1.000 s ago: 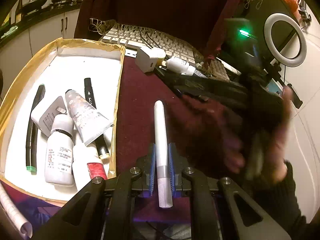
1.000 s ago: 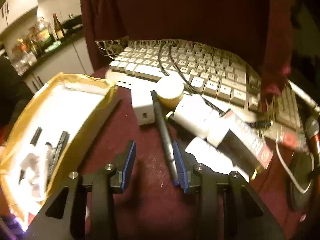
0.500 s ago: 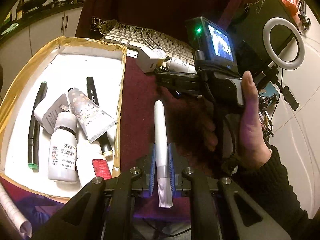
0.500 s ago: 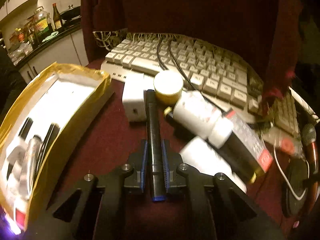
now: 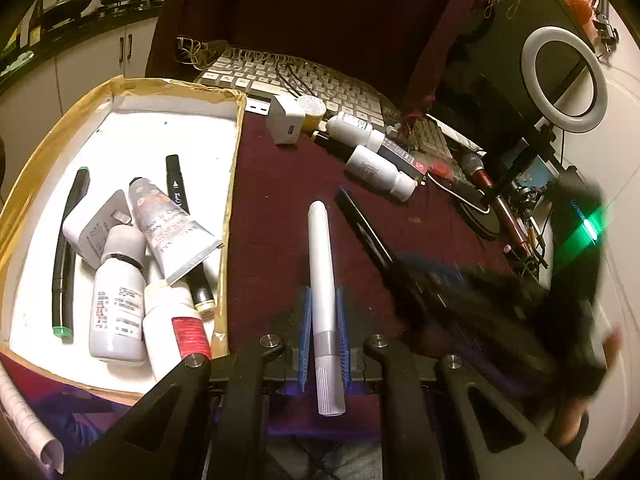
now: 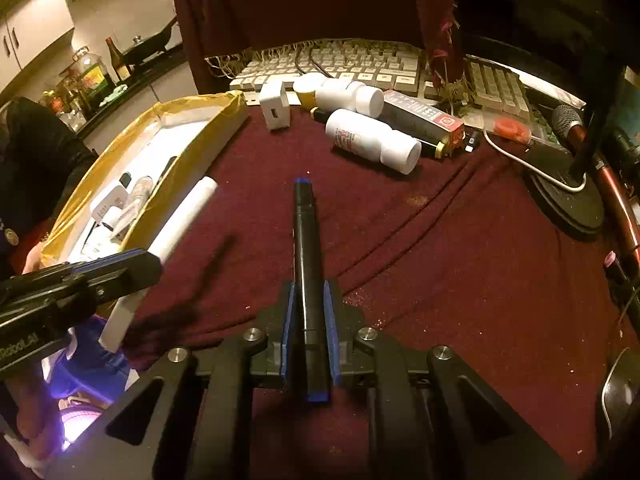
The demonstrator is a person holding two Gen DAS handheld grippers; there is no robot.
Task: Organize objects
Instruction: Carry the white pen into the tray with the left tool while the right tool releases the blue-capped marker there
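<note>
1. Blue ribbed pads of the left gripper (image 5: 323,334) clamp a smooth white cylindrical pen (image 5: 322,296), its fluted cap end pointing back toward the camera.
2. Right gripper (image 6: 310,336) is closed on a matte black marker (image 6: 306,264) with blue end caps, held above the cloth.
3. Wrinkled maroon cloth (image 6: 440,264) covers the table under both tools.
4. Tray (image 5: 234,184), white inside with yellow-taped card walls, lies to the left, holding a crimped cream tube (image 5: 168,224), white bottles and dark markers.
5. Two white plastic bottles (image 6: 372,142) lie on their sides near a beige keyboard (image 6: 360,66).
</note>
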